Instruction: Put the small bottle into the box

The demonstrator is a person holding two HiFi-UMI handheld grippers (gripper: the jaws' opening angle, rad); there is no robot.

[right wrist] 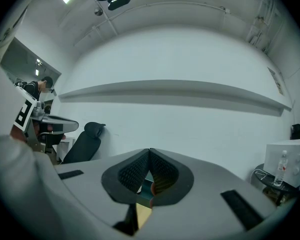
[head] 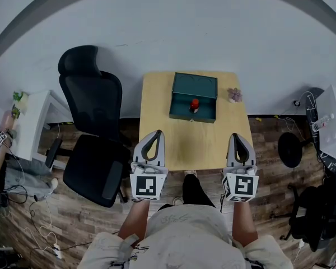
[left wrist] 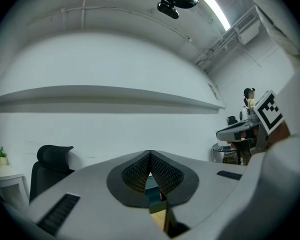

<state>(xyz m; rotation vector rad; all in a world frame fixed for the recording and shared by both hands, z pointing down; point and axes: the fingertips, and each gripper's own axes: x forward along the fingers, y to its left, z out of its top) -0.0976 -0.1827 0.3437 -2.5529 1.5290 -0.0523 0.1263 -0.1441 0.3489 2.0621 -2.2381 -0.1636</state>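
Bottle: small red-capped bottle (head: pixel 195 104) apparently inside teal rectangular box (head: pixel 194 86), upper centre.
Grippers: left gripper (head: pixel 158 133), right gripper (head: pixel 236 135) together, empty; I park them lower frame, placing seems done.

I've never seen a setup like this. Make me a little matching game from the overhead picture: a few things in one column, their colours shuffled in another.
Things:
1. box
2. office chair
3. bottle cap
4. table

Colours:
A. black
B. light wood
C. teal
D. red

Pairs: 1-C, 2-A, 3-D, 4-B
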